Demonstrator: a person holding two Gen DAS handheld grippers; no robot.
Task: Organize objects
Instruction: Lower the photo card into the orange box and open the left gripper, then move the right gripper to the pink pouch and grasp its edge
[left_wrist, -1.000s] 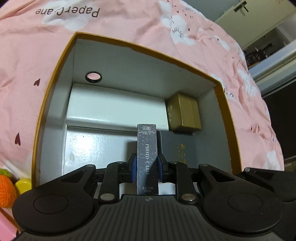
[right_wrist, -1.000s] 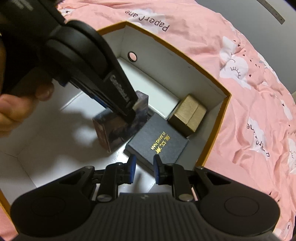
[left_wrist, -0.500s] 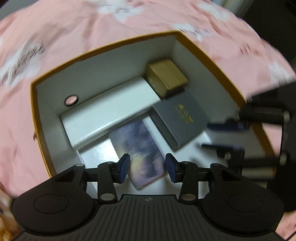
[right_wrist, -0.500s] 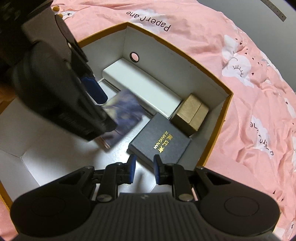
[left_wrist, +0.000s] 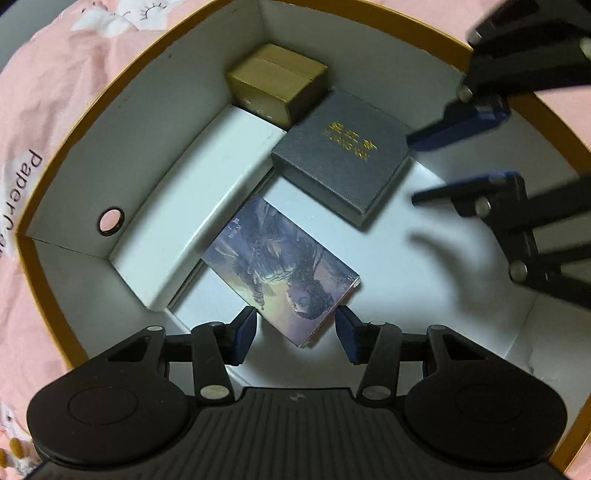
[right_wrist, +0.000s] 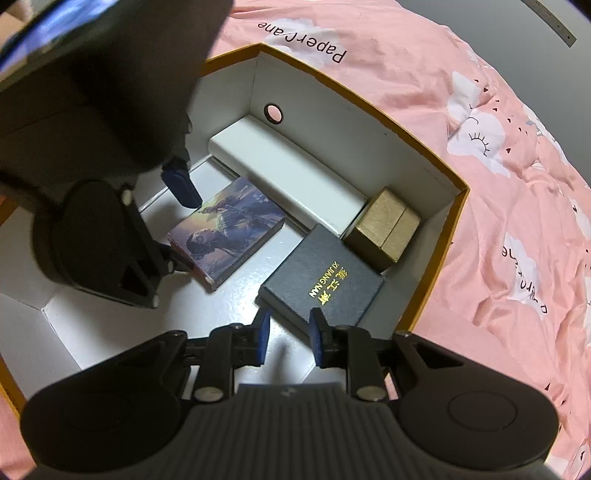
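The left tongs (left_wrist: 295, 332) had just sprung wide, and the picture card box (left_wrist: 280, 273) lay flat on the floor of the big storage box (left_wrist: 332, 44), its near end between the spread blue pads with neither pad pressing on it. Released, by the look of it. The right tongs (right_wrist: 288, 338) hung over the near corner of the dark gift box (right_wrist: 321, 284), their narrow gap just opened a touch wider, gripping nothing.

To finish this step well, I'd have said: lift the left tongs straight up so a pad didn't snag the card box's end and skew it, then nudge the box snug against the long white case (right_wrist: 288, 177) it sat beside at a slight angle. The right tongs needed to stay clear of the gift box's edge.

As for the goods: the card box was slim and glossy, printed with a painted figure in purples and golds. The gift box was square, flat, charcoal with a woven grain and gold lettering, one corner touching the small kraft-gold carton (left_wrist: 277, 85), which looked matte and stood in the far corner. The white case was smooth and long, lying along the wall. The storage box had white card walls, an orange rim and a round finger hole. A pink bedspread (right_wrist: 498, 184) lay all around it, soft and rumpled.
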